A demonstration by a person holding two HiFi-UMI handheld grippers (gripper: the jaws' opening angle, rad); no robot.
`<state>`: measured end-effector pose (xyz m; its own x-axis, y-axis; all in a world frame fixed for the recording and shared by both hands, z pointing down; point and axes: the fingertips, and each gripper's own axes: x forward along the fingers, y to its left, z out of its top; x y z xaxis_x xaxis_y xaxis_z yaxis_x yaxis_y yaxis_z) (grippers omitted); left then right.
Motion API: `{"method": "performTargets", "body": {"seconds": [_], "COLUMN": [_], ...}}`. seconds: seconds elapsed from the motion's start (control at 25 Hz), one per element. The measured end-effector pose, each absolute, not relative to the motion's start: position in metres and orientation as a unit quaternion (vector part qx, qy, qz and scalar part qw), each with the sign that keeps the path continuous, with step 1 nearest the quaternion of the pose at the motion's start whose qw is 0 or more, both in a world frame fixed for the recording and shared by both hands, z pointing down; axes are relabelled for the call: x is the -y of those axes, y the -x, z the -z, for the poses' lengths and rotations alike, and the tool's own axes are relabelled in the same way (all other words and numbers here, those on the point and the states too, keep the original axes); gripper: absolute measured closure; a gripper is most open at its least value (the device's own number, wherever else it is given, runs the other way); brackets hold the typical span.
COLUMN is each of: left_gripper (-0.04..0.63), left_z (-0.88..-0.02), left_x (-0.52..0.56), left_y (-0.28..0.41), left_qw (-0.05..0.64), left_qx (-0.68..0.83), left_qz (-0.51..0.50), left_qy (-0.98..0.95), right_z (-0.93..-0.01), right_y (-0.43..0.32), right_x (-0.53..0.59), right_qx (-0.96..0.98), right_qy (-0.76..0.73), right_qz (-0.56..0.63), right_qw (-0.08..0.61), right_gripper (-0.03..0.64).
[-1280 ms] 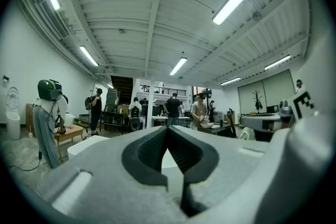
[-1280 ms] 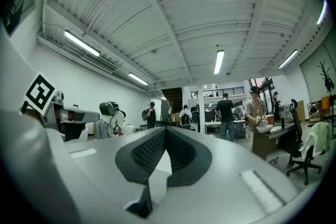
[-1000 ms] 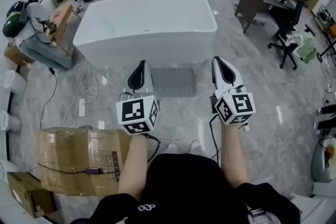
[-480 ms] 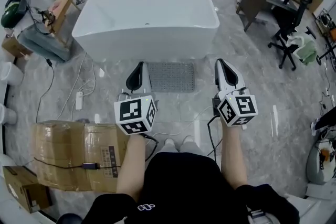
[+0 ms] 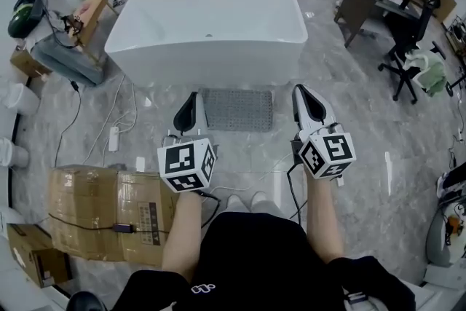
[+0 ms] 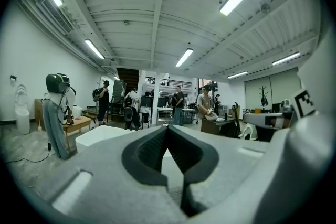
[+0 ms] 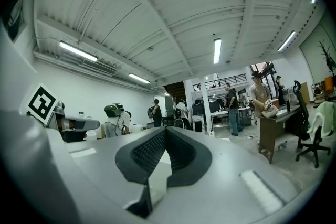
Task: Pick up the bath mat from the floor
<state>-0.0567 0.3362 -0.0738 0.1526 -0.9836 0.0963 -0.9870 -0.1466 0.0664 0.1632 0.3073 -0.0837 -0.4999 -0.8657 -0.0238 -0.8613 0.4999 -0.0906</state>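
Observation:
A grey dotted bath mat (image 5: pixel 237 109) lies flat on the marble floor, right in front of the white bathtub (image 5: pixel 207 33). My left gripper (image 5: pixel 192 100) hovers high above the mat's left edge, shut and empty. My right gripper (image 5: pixel 306 97) is held to the right of the mat, also shut with nothing in it. Both point forward and about level. In the left gripper view the jaws (image 6: pixel 167 128) meet at their tips, with the tub's white rim (image 6: pixel 102 135) behind them. The right gripper view shows closed jaws (image 7: pixel 165 130) against the room beyond.
A taped cardboard box (image 5: pixel 109 211) stands on the floor at my left, a smaller one (image 5: pixel 33 262) nearer the corner. Cables and a power strip (image 5: pixel 113 138) trail left of the tub. A desk (image 5: pixel 364 0) and office chair (image 5: pixel 415 58) stand at right. People stand behind the tub.
The view has shifted slightly, so tub and mat sit a little lower and nearer in the picture. Both grippers stay shut and hold their places either side of the mat.

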Motion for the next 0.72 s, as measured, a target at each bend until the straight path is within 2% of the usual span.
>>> {"method": "performTargets", "body": {"seconds": [0.72], "left_gripper": [0.594], "left_z": [0.108], "left_x": [-0.333], "left_y": [-0.003], "left_qw": [0.010], "left_qx": [0.658], "left_qz": [0.002], "left_qy": [-0.753], "right_z": [0.117], "right_y": [-0.226], "right_x": [-0.297], "right_qx": [-0.876], "right_qy": [0.477], "right_qz": [0.009], "right_qw": [0.075], "right_gripper": [0.609]}}
